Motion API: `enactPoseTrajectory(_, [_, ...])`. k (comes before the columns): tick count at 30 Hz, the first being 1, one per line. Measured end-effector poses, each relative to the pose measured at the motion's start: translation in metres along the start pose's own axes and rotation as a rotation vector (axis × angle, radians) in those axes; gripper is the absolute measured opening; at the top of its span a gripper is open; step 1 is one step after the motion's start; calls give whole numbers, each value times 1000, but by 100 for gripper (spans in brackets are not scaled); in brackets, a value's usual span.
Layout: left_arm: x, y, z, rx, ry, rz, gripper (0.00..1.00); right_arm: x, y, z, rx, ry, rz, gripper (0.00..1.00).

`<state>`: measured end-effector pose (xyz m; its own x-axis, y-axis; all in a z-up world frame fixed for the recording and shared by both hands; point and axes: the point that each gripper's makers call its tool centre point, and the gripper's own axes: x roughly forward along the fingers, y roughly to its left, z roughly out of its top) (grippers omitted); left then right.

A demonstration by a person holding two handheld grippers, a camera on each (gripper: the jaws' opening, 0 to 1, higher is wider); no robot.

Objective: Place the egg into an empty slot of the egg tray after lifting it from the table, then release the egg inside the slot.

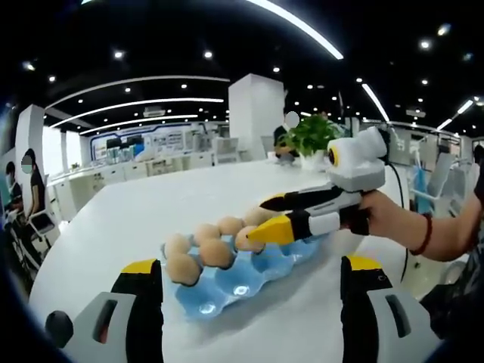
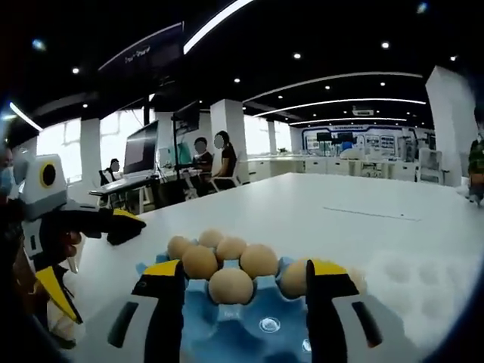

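Observation:
A blue egg tray lies on the white table and holds several brown eggs. My left gripper hovers short of the tray's near end, open with nothing between its jaws. My right gripper, held in a hand, reaches in from the right over the tray's far end. In the right gripper view its jaws straddle the tray, and my right gripper is open. One egg sits in a slot between the jaws, touching neither. Another egg lies against the right jaw. My left gripper shows at the left, open.
A potted plant stands at the table's far edge. People sit at desks with monitors beyond the table, and another person sits at the left. The white tabletop stretches wide behind the tray.

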<state>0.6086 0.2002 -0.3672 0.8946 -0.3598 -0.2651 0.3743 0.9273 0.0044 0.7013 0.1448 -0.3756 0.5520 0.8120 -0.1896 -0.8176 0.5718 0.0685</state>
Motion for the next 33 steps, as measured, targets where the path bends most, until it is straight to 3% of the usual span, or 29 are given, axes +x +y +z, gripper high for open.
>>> enactPoseTrajectory(4, [-1,0,0,-5,-6,-1,100,-7,-6,2,-13,-7,-20,74])
enactPoseTrajectory(27, [1,-8,0,11,-6,-7,100,-46,-38,3,-48,15,-101,76])
enactPoseTrajectory(33, [2,-11,-1,24,6,-9,100,-56,-57,0,-69,24,-147,76])
